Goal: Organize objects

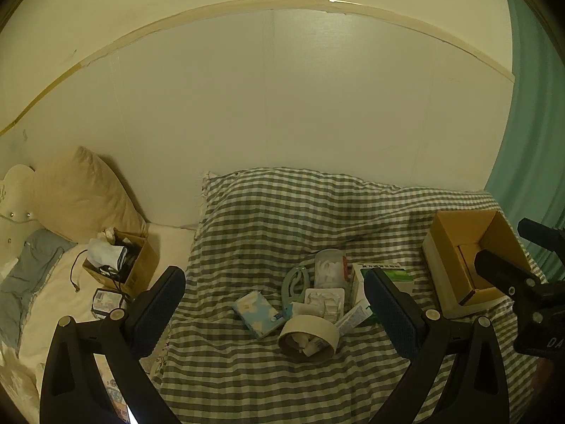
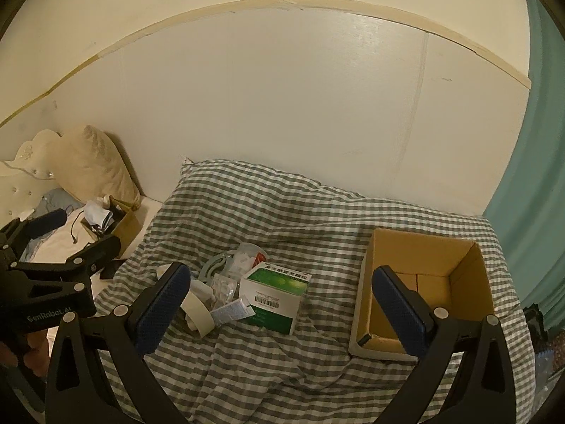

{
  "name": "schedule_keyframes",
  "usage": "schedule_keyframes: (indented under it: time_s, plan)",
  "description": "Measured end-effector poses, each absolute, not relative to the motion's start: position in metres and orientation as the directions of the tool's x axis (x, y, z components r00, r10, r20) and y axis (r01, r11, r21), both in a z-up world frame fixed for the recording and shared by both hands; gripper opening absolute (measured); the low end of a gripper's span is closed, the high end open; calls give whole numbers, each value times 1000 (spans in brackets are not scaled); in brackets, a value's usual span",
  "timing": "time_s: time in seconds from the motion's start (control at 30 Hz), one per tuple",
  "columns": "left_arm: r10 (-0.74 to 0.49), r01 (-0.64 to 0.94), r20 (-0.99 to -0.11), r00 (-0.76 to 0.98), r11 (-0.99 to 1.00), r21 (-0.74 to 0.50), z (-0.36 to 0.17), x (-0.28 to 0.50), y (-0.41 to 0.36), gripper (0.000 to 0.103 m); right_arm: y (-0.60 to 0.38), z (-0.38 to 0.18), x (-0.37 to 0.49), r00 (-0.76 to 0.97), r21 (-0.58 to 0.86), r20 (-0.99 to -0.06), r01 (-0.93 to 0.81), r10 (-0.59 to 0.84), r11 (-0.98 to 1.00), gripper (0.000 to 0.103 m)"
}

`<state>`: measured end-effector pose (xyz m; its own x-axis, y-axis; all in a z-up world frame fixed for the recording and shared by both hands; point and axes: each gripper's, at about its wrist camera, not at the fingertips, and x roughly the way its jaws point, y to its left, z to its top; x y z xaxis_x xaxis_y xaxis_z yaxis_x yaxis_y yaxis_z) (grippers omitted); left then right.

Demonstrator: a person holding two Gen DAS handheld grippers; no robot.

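A pile of small items lies on the checked bedspread (image 1: 268, 222): a roll of tape (image 1: 308, 334), a blue tissue pack (image 1: 257, 312), a green and white medicine box (image 2: 274, 291), a clear jar (image 1: 329, 268), a teal clip (image 1: 295, 284) and a white tube (image 2: 233, 311). An empty open cardboard box (image 2: 423, 282) stands to the right of the pile; it also shows in the left wrist view (image 1: 469, 261). My left gripper (image 1: 275, 304) is open and empty above the pile. My right gripper (image 2: 279, 300) is open and empty, between the pile and the box.
A second cardboard box (image 1: 122, 265) full of cables and cloth sits at the left by a beige pillow (image 1: 81, 194) and headboard. A white wall runs behind the bed. A teal curtain (image 1: 529, 123) hangs at the right.
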<state>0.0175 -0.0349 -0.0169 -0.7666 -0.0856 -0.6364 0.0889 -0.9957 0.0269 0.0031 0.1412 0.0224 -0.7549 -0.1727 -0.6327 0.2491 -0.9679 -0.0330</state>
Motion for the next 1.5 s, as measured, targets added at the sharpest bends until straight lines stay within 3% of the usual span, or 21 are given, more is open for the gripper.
schedule_keyframes:
  time_s: [0.4, 0.73, 0.93, 1.13, 1.3, 1.4, 1.5]
  plan:
    - [-92, 102, -679, -729, -994, 25, -38, 2, -59, 103, 127, 9, -19, -706, -44, -676, 324, -211, -945, 103]
    - [-113, 115, -798, -592, -992, 56, -108, -18, -88, 103, 85, -52, -36, -544, -8, -805, 408, -236, -913, 103]
    - [-147, 94, -833, -533, -989, 114, -151, -34, -98, 103, 60, -91, -48, -457, 7, -856, 460, -243, -888, 97]
    - [-161, 94, -822, -546, -987, 130, -166, -41, -109, 103, 34, -124, -64, -375, 22, -890, 535, -261, -844, 84]
    - [-122, 106, -850, -513, -991, 79, -181, -47, -121, 103, 24, -156, -81, -307, 32, -918, 574, -251, -818, 57]
    - [-109, 112, -856, -505, -992, 60, -188, -52, -123, 103, 21, -159, -85, -274, 61, -923, 590, -271, -805, 33]
    - [-78, 110, -854, -515, -994, 25, -191, -59, -123, 103, 24, -140, -86, -307, 71, -903, 585, -301, -808, 30]
